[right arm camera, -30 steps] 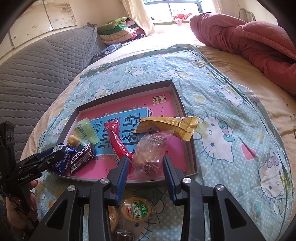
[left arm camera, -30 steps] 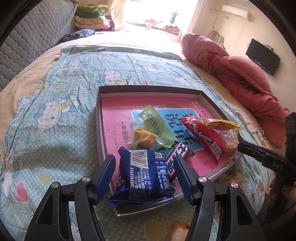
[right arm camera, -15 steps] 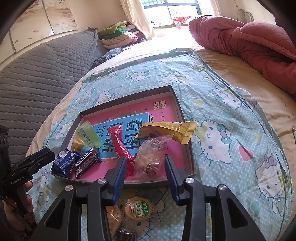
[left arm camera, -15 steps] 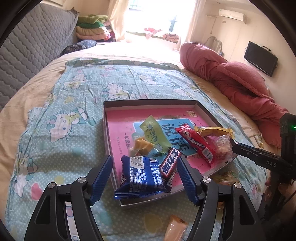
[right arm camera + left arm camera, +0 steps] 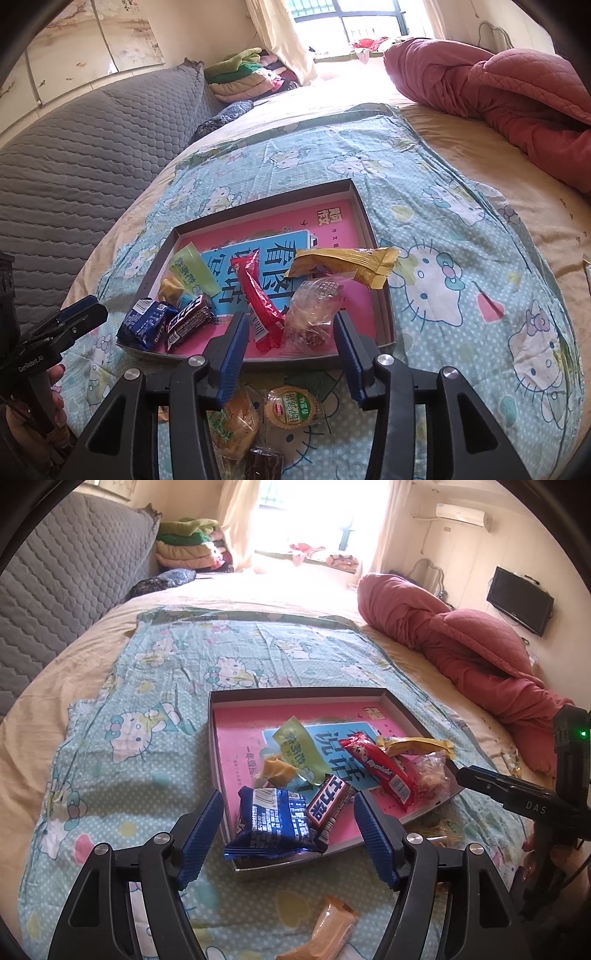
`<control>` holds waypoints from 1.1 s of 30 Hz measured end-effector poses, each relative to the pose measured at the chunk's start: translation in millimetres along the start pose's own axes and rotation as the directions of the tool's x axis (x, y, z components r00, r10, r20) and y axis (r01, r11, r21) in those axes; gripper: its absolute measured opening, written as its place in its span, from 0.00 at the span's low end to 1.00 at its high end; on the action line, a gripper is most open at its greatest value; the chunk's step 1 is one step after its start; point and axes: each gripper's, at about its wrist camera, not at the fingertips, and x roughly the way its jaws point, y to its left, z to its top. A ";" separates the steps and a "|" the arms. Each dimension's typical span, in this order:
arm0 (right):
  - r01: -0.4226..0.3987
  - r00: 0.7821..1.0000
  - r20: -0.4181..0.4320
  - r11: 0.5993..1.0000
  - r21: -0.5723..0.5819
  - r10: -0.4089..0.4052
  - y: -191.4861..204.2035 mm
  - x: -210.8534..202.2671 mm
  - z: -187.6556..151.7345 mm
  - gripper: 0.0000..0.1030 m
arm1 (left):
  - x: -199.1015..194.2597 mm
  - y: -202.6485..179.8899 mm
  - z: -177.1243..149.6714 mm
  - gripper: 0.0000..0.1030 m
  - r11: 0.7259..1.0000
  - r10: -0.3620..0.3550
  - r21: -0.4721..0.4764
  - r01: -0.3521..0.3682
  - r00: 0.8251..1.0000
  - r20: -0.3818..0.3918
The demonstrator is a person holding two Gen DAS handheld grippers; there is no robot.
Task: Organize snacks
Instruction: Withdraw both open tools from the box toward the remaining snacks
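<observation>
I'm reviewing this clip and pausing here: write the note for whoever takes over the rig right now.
Left gripper: open, jaws just widened, holding nothing; the blue packet lies released at the tray's near corner.
Right gripper: open, jaws just widened; the clear bag sits in the tray, let go.
Done: tray holds the blue packet, dark bar, red stick, green sachet, yellow wrapper and clear bag.
Left: on the blanket in front of the tray, the round green-label cake, bagged yellow snack, dark square and orange packet.
</observation>
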 end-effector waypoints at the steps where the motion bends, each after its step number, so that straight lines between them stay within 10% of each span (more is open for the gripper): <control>1: -0.002 1.000 0.001 1.000 -0.002 0.002 0.7 -1.0 -0.3 0.46 | -1.6 -1.0 -0.4 0.73 1.000 0.002 0.002 -0.002 1.000 0.002; 33: -0.055 0.998 0.033 0.998 -0.029 0.056 18.1 -28.1 -3.0 0.47 | -31.7 -31.7 -8.9 0.73 0.999 0.011 0.047 -0.012 1.000 0.022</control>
